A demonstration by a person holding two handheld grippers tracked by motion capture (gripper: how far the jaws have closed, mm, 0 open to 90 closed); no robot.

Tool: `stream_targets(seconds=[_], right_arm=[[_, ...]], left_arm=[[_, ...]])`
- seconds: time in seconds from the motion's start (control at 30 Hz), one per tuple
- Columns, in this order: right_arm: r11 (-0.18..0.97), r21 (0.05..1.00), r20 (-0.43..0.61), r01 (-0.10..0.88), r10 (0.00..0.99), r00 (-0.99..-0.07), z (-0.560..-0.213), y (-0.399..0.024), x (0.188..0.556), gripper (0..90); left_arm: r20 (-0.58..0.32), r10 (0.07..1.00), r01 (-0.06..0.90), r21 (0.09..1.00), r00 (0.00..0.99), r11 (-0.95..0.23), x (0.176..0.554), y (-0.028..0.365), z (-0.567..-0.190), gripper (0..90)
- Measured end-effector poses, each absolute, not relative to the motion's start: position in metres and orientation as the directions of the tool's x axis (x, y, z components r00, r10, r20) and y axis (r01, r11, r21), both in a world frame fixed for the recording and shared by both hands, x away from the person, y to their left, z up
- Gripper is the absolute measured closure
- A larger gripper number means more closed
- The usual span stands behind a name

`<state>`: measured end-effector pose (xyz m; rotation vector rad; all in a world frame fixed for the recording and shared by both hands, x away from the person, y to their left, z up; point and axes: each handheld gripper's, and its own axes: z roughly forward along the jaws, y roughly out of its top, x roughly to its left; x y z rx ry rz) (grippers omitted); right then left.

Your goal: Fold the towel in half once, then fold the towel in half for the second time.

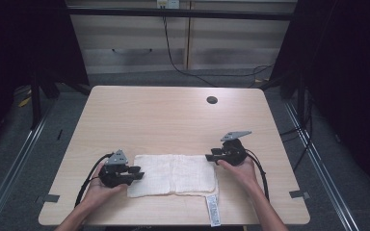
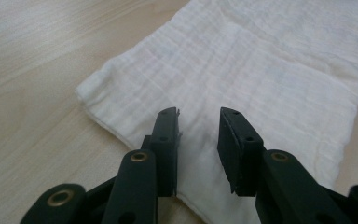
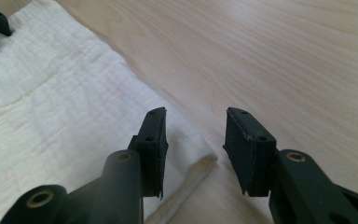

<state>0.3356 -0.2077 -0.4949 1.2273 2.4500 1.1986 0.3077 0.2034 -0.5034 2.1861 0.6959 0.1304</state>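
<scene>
cloth: white folded muslin cloth (image 1: 172, 175) lying flat near the front edge of the tabletop (image 1: 173, 115), right between both hands

label: care tag (image 1: 213, 210) sticking out at its front right corner

left tongs (image 1: 138, 172): jaws apart, hovering over the cloth's left end, nothing pinched

right tongs (image 1: 210, 158): jaws apart, released, sitting at the cloth's far right corner (image 3: 200, 158), pads not pressing it
</scene>
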Motion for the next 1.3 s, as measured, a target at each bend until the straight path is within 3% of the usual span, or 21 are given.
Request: stream_targets(seconds=[0.2, 0.43, 0.67, 0.97, 1.3], right_arm=[[0.362, 0.692, 0.214, 0.625, 0.724, -0.656, -0.503, -0.203, 0.339, 61.5], [0.369, 0.685, 0.221, 0.628, 0.716, -0.662, -0.505, -0.202, 0.342, 84.0], [0.366, 0.687, 0.215, 0.627, 0.723, -0.657, -0.505, -0.201, 0.340, 84.8], [0.366, 0.690, 0.208, 0.625, 0.726, -0.655, -0.505, -0.200, 0.339, 84.6], [0.365, 0.693, 0.210, 0.622, 0.723, -0.658, -0.505, -0.200, 0.340, 86.2]], left_arm=[[-0.171, 0.559, 0.478, 0.745, 0.811, -0.466, 0.311, 0.201, -0.503, 63.7], [-0.162, 0.593, 0.470, 0.781, 0.789, -0.412, 0.330, 0.204, -0.490, 57.3], [-0.160, 0.670, 0.507, 0.782, 0.725, -0.362, 0.361, 0.204, -0.497, 55.4], [-0.117, 0.672, 0.508, 0.750, 0.732, -0.423, 0.367, 0.206, -0.508, 50.7], [-0.117, 0.629, 0.483, 0.751, 0.769, -0.451, 0.364, 0.203, -0.508, 83.0]])
